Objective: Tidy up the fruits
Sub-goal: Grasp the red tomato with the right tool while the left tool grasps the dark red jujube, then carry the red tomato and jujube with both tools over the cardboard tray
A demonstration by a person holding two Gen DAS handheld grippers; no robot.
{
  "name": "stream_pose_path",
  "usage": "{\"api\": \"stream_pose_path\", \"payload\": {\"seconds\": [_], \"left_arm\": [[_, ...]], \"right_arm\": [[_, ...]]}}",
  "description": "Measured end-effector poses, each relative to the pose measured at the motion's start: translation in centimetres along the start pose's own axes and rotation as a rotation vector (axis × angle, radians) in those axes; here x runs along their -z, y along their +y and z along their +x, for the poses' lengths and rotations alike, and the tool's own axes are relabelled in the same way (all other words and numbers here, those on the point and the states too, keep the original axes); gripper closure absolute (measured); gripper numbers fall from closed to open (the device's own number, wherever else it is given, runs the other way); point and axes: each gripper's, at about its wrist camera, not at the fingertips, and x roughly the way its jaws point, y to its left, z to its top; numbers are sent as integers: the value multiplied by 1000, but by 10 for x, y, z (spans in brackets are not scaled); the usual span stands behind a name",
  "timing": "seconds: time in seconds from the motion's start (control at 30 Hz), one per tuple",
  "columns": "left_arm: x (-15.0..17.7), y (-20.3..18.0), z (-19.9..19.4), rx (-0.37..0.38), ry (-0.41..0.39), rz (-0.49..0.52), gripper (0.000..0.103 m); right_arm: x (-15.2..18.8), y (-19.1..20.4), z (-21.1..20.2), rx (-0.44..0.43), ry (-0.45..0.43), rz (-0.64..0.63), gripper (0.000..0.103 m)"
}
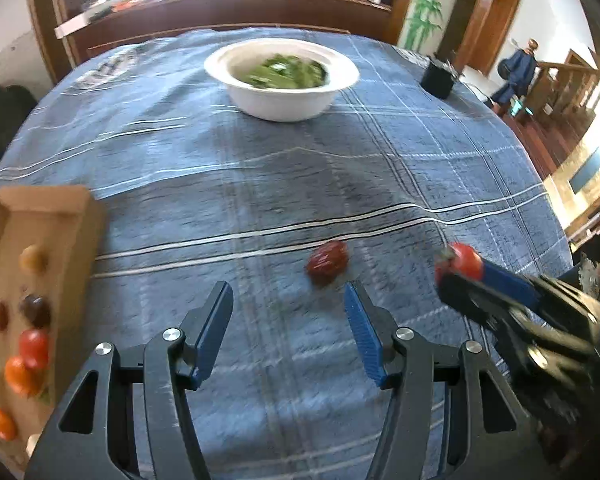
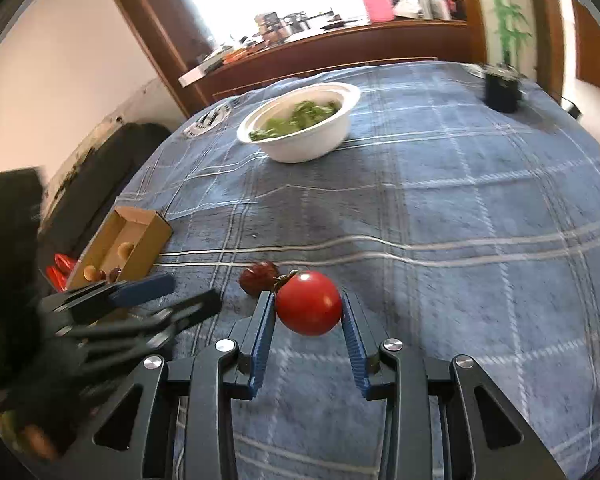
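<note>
Gripping the tomato between the blue ridged pads of my right gripper, I had both pads pressed on its widest part, one on each flank, with the green stalk pointing up and to the left. I judged the fruit light, smooth-skinned and rather slippery, firm enough for a gentle squeeze but liable to split or bruise under a hard one; its middle, clear of the stalk, seemed the right place to take hold. No earlier view lets me say more of the closing.

My left gripper hung over the blue checked tablecloth with its jaws apart and nothing between them. Just beyond its right fingertip lay a dark red, wrinkled fruit, perhaps a date; it was blurred, so I could not be sure. It looked small, light and tougher-skinned than the tomato, best taken across its short axis. In the right wrist view it sat just behind the tomato; whether they touched I could not tell.

At the left edge stood an open cardboard box already holding several small red, orange and dark fruits, presumably the destination. Farther back, well apart from everything, was a white bowl of green leaves, and near the far right edge a small black container.
</note>
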Motion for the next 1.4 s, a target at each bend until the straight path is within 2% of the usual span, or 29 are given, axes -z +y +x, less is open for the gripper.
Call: {"api": "stream_pose_path", "payload": {"seconds": [0.17,0.2,0.23,0.27,0.3,0.33,0.43,0.6,1.0,1.2,1.4], "left_arm": [[-7,-19,22,-1,8,45,47],[-7,-23,26,1,13,55,51],[-7,-24,28,3,15,56,64],[-7,-25,30,-12,9,59,73],[-7,-26,30,-17,1,68,80],[-7,-26,29,-16,-3,69,82],[-8,-17,28,19,2,36,83],[-2,0,4,-2,-24,-32,83],[28,27,-65,-250,-122,-100,82],[43,45,-84,-307,-151,-146,82],[56,63,-94,-325,-155,-181,82]], "right_arm": [[11,-15,-18,6,-16,50,68],[13,-17,-21,5,-18,54,68],[14,-19,-24,5,-19,57,68],[16,-20,-26,4,-21,60,68],[17,-20,-28,1,-22,61,68],[19,-20,-30,1,-25,62,68],[22,-18,-35,-1,-32,57,68],[24,-13,-39,-16,-35,48,68],[26,24,-34,-51,-17,-14,68],[26,51,-27,-68,1,-62,68],[28,75,-24,-74,10,-105,68]]}}
